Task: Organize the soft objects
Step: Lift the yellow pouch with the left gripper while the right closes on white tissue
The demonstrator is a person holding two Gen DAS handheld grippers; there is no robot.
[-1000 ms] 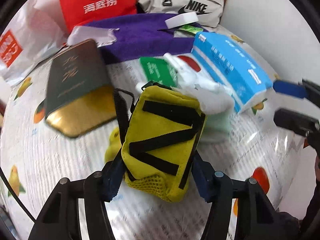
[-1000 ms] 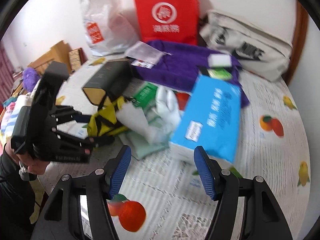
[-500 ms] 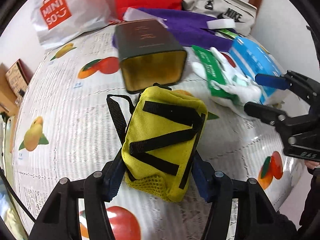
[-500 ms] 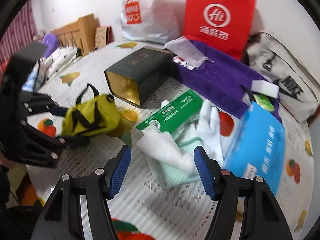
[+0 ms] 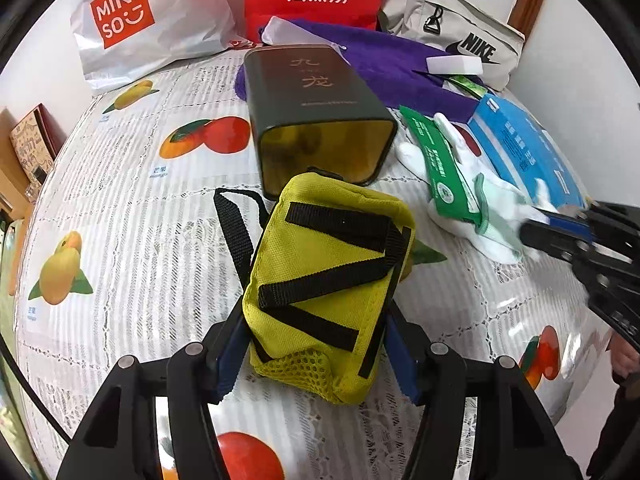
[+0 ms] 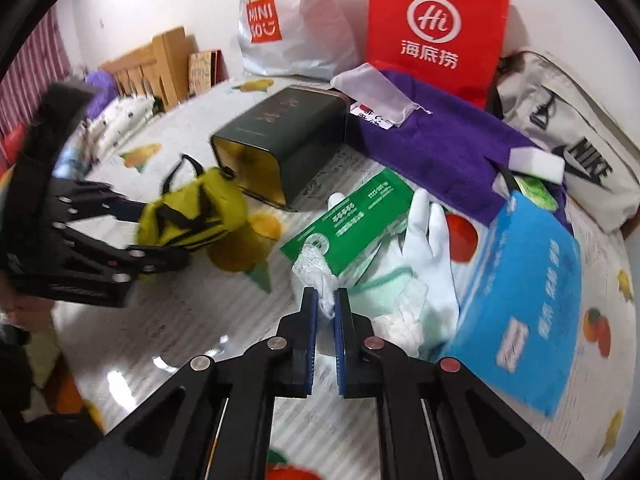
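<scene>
1. Left wrist view: the left gripper [image 5: 316, 344] is clenched on the yellow pouch [image 5: 326, 284], which has black straps and sits just in front of the open mouth of the dark tin [image 5: 316, 120], over the fruit-print tablecloth [image 5: 132, 200]. On the right, the right gripper [image 5: 560, 228] touches the white glove [image 5: 496, 196].

2. Right wrist view: the right gripper [image 6: 326, 300] is nearly closed and pinches a white edge of the glove pile [image 6: 320, 276], beside the green packet [image 6: 352, 224] and the blue box [image 6: 524, 292]. The left gripper [image 6: 132, 232] holds the pouch [image 6: 192, 212].

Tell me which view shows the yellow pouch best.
Left wrist: the yellow pouch fills the centre, sharp, clamped in the left gripper. Right wrist shows it small, blurred, side-on at the left.
</scene>
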